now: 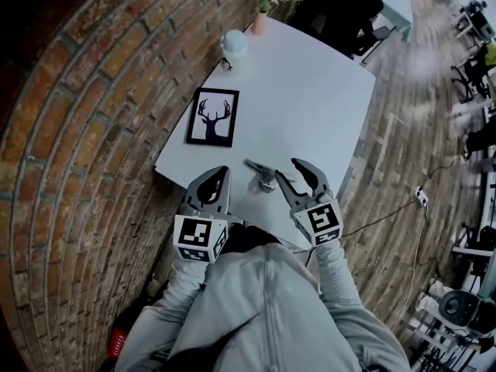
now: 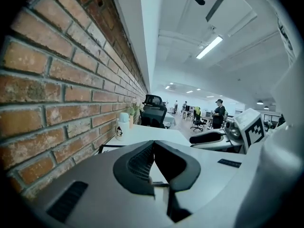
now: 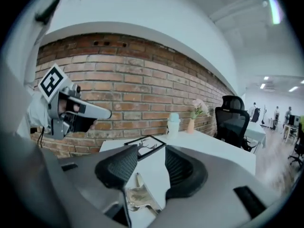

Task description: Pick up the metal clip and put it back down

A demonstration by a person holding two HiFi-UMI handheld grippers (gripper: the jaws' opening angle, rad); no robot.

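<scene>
The metal clip (image 1: 264, 178) lies free on the surface (image 1: 310, 107) near its near edge, since the right tool (image 1: 287, 169) above it stands wide open holding nothing, seemingly letting it rest, while the left tool (image 1: 223, 172), shut and empty, waits alongside.

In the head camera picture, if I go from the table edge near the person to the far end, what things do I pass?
metal clip → framed deer picture → white bottle with blue cap → pink vase of flowers
</scene>
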